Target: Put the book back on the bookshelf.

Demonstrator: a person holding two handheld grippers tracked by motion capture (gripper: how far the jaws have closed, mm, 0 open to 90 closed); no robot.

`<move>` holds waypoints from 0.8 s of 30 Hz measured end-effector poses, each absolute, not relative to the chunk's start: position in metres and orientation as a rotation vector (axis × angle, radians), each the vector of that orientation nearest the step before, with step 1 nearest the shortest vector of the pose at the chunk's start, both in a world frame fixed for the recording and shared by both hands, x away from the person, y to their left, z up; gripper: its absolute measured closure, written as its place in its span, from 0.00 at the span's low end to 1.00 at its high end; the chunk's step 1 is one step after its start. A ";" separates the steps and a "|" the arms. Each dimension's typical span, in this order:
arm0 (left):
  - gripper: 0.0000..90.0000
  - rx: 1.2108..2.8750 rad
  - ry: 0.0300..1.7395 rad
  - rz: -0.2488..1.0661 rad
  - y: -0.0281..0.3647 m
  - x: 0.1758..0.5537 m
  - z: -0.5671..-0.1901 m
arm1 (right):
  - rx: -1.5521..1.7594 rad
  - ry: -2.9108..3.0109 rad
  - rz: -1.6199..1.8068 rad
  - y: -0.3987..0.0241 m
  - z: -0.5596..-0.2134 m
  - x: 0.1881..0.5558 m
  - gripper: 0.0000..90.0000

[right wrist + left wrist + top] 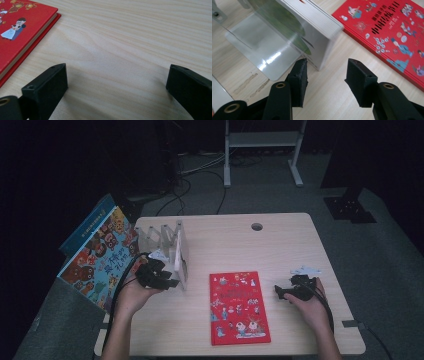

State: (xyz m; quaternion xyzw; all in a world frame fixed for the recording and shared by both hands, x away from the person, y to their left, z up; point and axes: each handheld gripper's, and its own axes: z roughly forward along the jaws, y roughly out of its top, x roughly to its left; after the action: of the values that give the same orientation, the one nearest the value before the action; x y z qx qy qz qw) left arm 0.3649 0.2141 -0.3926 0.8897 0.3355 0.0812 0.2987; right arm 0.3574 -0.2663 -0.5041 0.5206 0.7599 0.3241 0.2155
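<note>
A red picture book lies flat on the wooden table, near the front middle. A clear acrylic book rack stands at the left, and a thick white book stands upright in its front slot. My left gripper sits low beside that book. In the left gripper view its jaws are open, and the white book's lower corner is just past the tips, untouched. My right gripper rests right of the red book. Its jaws are wide open over bare wood, with the red book's edge at the left.
A large colourful picture book leans off the table's left edge, with a blue one behind it. The table has a cable hole at the back. A white metal stand and cables are on the floor beyond.
</note>
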 end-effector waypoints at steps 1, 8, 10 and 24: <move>0.55 2.363 0.891 0.216 0.214 0.365 -0.393 | 1.443 2.107 0.899 -0.266 -0.504 0.357 0.03; 0.45 2.364 0.832 0.191 0.208 0.348 -0.403 | 1.411 2.157 0.884 -0.264 -0.496 0.347 0.28; 0.42 2.366 0.821 0.191 0.205 0.344 -0.406 | 1.400 2.167 0.888 -0.263 -0.494 0.343 0.30; 0.34 2.424 0.696 0.170 0.161 0.327 -0.436 | 1.286 2.269 0.998 -0.237 -0.483 0.310 0.29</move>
State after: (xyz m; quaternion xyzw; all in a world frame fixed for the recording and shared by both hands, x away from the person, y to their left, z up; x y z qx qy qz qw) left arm 0.3269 0.1613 -0.4364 0.9142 0.2626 0.0642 0.3021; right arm 0.3099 -0.2367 -0.4833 0.4536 0.8002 0.3519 0.1737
